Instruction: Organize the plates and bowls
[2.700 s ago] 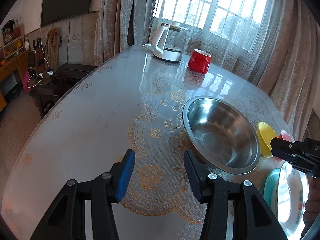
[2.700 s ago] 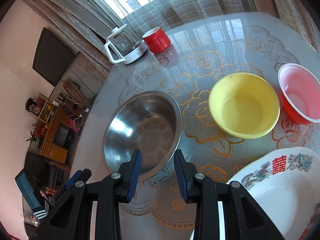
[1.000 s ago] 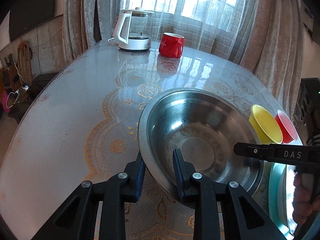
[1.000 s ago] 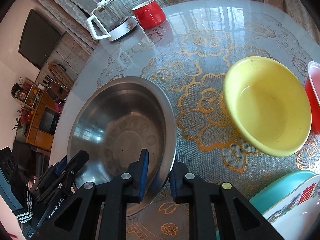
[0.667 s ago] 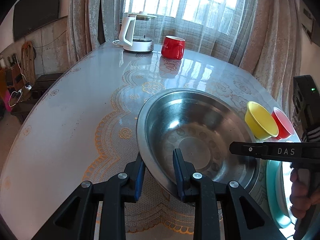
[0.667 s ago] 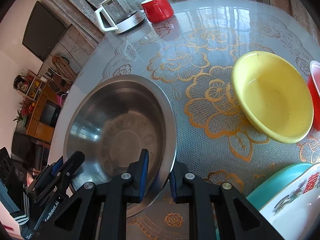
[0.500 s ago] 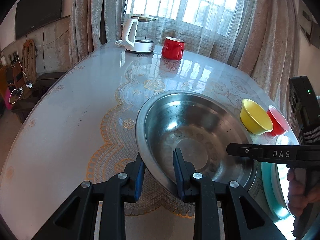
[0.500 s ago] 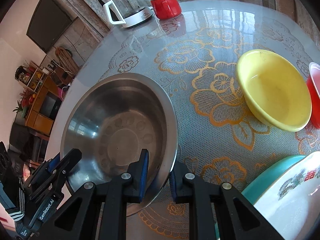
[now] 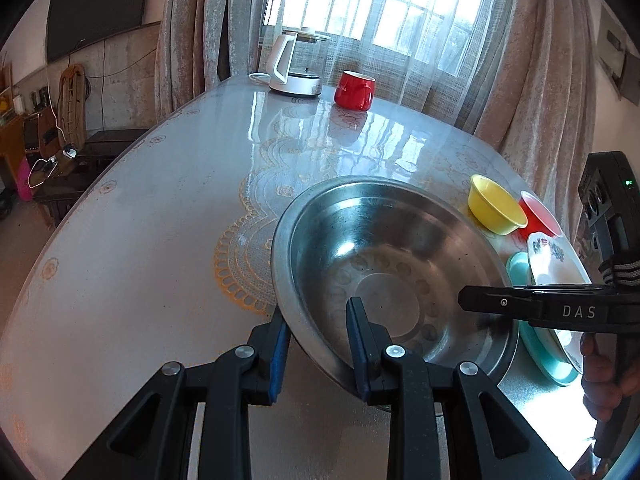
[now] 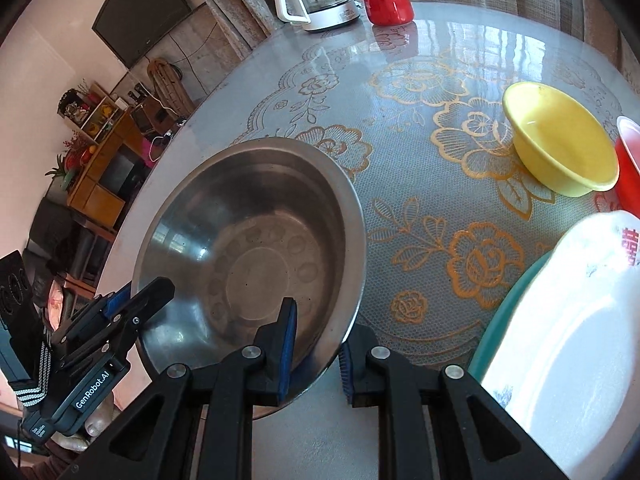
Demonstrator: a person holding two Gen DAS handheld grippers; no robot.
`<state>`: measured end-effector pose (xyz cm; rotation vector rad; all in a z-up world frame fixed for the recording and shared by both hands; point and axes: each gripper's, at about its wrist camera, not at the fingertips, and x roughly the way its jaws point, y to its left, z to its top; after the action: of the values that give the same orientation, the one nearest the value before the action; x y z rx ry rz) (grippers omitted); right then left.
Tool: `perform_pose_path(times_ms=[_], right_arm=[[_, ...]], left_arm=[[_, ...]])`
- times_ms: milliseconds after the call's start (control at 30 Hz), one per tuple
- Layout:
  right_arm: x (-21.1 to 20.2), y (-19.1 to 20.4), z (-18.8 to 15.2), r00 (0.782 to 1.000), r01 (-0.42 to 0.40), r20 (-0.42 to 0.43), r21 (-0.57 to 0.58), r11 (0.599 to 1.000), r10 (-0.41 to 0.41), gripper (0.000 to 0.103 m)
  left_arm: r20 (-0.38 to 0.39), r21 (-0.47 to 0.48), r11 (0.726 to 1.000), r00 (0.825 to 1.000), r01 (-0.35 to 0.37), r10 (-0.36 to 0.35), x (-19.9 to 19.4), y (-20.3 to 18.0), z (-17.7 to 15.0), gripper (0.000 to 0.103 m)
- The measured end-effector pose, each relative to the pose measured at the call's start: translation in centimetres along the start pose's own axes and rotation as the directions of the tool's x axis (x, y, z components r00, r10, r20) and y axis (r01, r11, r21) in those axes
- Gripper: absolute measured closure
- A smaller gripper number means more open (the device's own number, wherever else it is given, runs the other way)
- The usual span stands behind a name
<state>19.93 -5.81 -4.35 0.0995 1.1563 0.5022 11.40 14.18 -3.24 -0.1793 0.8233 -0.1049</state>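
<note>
Your left gripper (image 9: 318,336) is pinched onto the near rim of the wide, shallow stainless-steel basin (image 9: 384,264), one pad outside the wall and one inside; your right gripper (image 10: 318,338) clamps the same rim on the opposite side, again one pad in and one out. The basin sits tilted between the two tools, over the near edge of the glossy round table with the gold lace-pattern cloth (image 10: 420,128); whether it is clear of the surface cannot be told. Thin sheet metal like this should prove light and stiff but slick on the pads, so the rolled rim, gripped at two opposing points as you have it, looks the safest hold; a single-sided grip would likely let it swing. Just beside it lies a white porcelain plate with a red character (image 10: 560,320) stacked on a teal plate (image 10: 508,300), breakable if struck by the metal edge. Farther out stand a yellow plastic bowl (image 10: 560,148) and a red plastic bowl (image 10: 628,168) touching it, then a red mug (image 9: 355,90) and a white-based glass kettle (image 9: 296,64) by the window
</note>
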Motion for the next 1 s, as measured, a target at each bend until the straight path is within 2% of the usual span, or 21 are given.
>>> perform_pose_path(times_ms=[433, 533, 800, 1000], right_arm=[[0.2, 1.5, -2.1, 0.999, -0.024, -0.030, -0.077, 0.997, 0.022, 0.080], [0.1, 1.7, -2.0, 1.000, 0.012, -0.019, -0.102, 0.995, -0.014, 0.072], [-2.0, 0.6, -2.6, 0.999, 0.033, 0.026, -0.115, 0.993, -0.030, 0.066], [-2.8, -0.3, -2.6, 0.999, 0.008, 0.038, -0.120, 0.993, -0.003, 0.065]], left_arm=[[0.000, -0.042, 0.999, 1.000, -0.027, 0.027, -1.7, 0.4, -2.1, 0.074], [0.008, -0.058, 0.998, 0.999, -0.037, 0.038, -2.1, 0.7, -2.2, 0.073], [0.054, -0.074, 0.993, 0.994, -0.090, 0.094, -3.4, 1.4, -1.4, 0.071], [0.089, -0.049, 0.993, 0.990, -0.103, 0.107, -4.0, 0.4, -0.1, 0.067]])
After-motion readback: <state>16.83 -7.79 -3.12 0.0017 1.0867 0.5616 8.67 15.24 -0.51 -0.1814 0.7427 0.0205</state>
